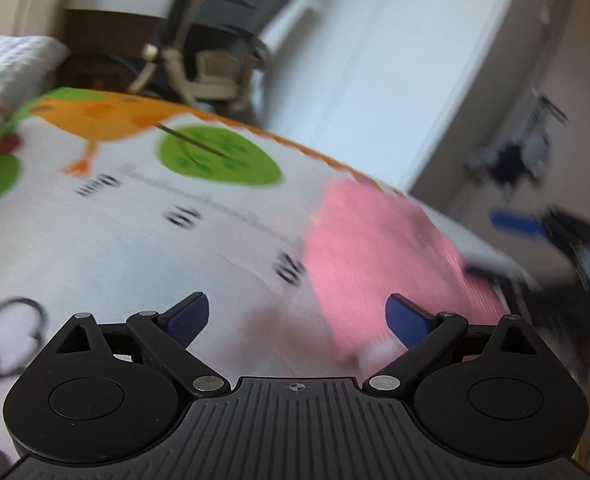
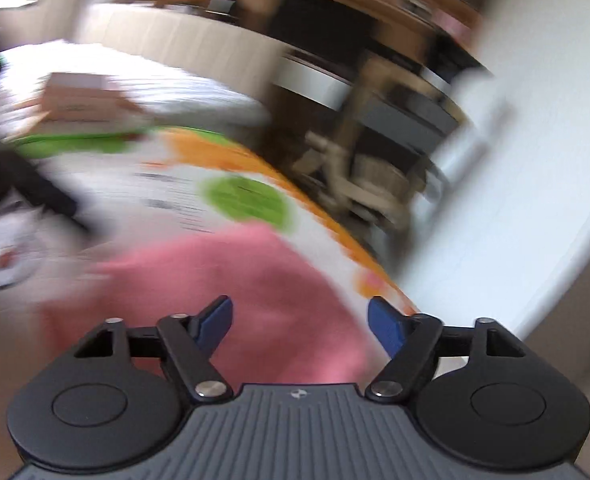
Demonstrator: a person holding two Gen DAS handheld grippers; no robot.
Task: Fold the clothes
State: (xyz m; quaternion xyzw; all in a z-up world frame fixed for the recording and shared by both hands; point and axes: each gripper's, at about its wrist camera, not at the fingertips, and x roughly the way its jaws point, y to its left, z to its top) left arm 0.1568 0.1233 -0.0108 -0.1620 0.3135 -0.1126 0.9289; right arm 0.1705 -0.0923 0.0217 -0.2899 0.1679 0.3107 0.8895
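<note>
On a white play mat (image 1: 143, 240) printed with green circles, an orange bird and an orange border lies the pink garment (image 1: 379, 264), near the mat's edge. Both views heavily motion-blurred.

Left wrist view: left gripper (image 1: 297, 316) hangs above the mat, jaws spread wide, blue fingertips (image 1: 189, 314) holding nothing. Pink garment sits ahead and to the right, its near corner reaching the right fingertip; contact cannot be told through blur. Right gripper (image 1: 575, 248) shows as a dark smear with a blue tip at the garment's far side.

Right wrist view: right gripper (image 2: 299, 320) over the pink garment (image 2: 235, 280), jaws spread, nothing between them. Garment fills the mat directly ahead, folds unreadable. Dark blurred shape at left.

Background: an office chair (image 1: 211, 40), a white door (image 1: 375, 60), a white quilted bed (image 1: 11, 64) behind the mat.
</note>
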